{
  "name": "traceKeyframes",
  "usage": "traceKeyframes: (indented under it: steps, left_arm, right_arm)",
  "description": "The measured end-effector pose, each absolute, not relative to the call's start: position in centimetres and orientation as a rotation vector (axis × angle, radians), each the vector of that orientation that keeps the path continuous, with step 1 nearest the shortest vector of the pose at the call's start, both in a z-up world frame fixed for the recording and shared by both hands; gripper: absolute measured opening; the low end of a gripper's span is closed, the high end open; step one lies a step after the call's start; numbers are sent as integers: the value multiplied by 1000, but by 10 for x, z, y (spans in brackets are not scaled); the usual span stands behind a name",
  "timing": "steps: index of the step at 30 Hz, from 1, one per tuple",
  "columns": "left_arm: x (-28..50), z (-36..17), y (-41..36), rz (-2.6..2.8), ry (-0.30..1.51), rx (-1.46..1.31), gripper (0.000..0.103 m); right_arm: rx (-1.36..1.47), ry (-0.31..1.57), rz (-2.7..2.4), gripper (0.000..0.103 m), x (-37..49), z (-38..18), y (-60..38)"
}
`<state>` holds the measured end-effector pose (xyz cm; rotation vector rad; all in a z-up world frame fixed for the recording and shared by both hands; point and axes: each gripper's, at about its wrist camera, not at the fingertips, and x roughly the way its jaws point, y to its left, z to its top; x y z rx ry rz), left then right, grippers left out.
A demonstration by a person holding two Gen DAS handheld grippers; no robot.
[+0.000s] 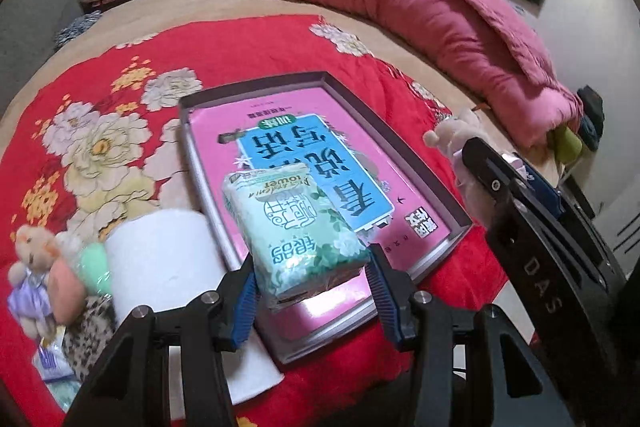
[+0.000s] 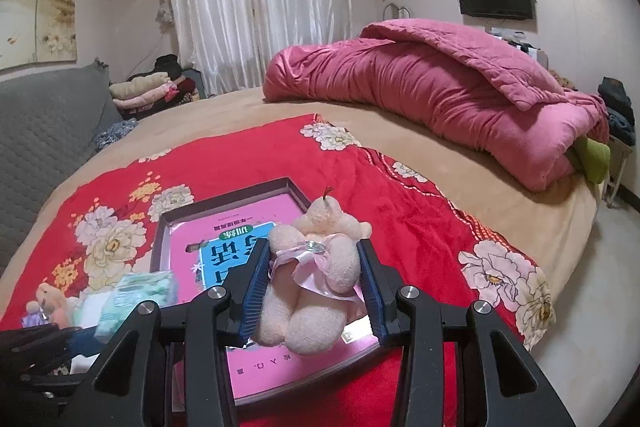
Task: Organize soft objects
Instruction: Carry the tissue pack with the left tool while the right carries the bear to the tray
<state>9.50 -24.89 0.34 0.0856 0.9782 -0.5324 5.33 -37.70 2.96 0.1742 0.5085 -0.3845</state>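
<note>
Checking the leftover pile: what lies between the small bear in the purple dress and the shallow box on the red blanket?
In the left wrist view, a white paper roll stands between the purple-dressed bear and the box, with a green and a peach soft item beside the bear.

My tissue pack [image 1: 296, 227] wears glossy plastic film; my teddy bear [image 2: 316, 279] is fuzzy plush; the blanket [image 2: 248, 155] looks velvety.

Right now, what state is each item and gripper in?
Left gripper: shut on tissue pack, held above the tray.
Right gripper: shut on pink-dressed teddy.
Tray: open, book inside.
Paper roll: lying on the blanket.
Purple-dressed teddy: lying beside the roll.
</note>
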Motion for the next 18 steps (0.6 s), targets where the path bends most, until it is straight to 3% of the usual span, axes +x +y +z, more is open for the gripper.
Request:
traceKeyframes:
  steps: [9, 18]
  left_arm:
    - [116, -21, -261, -542, 1086, 78, 51]
    - [107, -35, -274, -576, 1074, 167, 51]
  right_arm:
    - [151, 565, -403, 44, 63, 21, -384]
    - [157, 597, -377, 44, 69, 17, -384]
